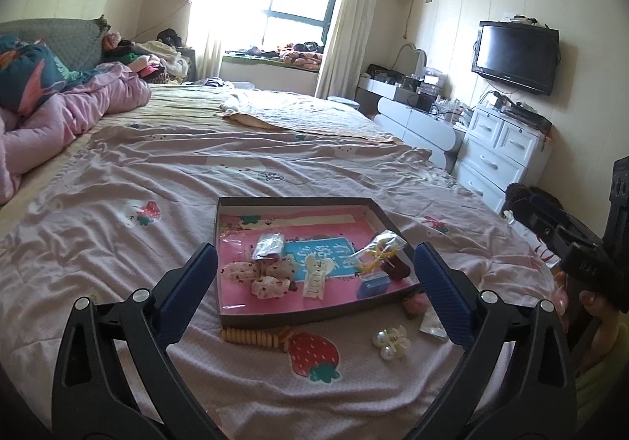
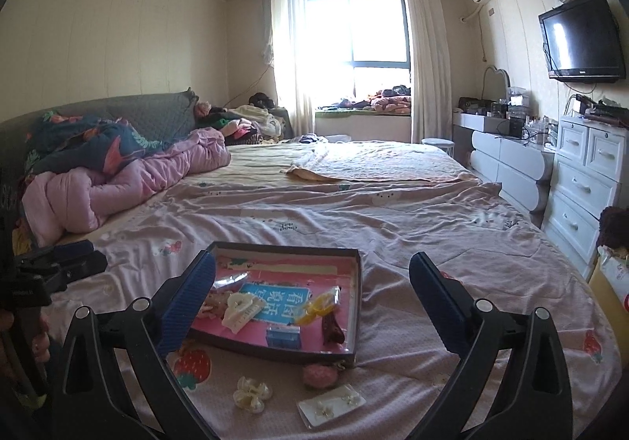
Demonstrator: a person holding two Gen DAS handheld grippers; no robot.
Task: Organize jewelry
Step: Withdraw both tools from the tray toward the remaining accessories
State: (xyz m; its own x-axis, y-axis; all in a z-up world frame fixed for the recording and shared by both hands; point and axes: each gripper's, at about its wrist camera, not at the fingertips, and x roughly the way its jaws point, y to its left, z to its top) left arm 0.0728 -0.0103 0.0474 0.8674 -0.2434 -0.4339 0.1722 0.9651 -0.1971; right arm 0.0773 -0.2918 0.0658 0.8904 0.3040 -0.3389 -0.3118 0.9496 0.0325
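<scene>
On the pink bedspread (image 1: 118, 243) sits a shallow cardboard tray (image 1: 232, 312) with a pink printed floor, and most of the trinkets are already in it: a cream claw clip (image 1: 316, 275), some floral fabric scrunchies (image 1: 259, 275), a yellow clip in a clear bag (image 1: 375, 253), a small blue box (image 1: 373, 285) and a dark red piece beside it.

Four things lie loose on the near side of the tray. A beaded bracelet (image 1: 251, 336) runs with its long axis along the tray's near wall, just in front of its left half. A pearl hair clip (image 1: 389, 341) lies in front of the right half. A pink fluffy piece (image 2: 319, 376) touches or nearly touches the tray's near right corner, and an earring card (image 2: 330, 404) lies nearer to me than that.

Both tongs are spread wide and hold nothing. The left gripper (image 1: 314, 294) faces the tray with the bracelet and pearl clip low between its fingers. The right gripper (image 2: 310, 310) has the pink piece and the card low between its fingers, so I judge it better placed for those two.

The pink piece is half hidden by a blue pad in the left view, and the card's earrings are too small to make out. I cannot name the dark red piece.
</scene>
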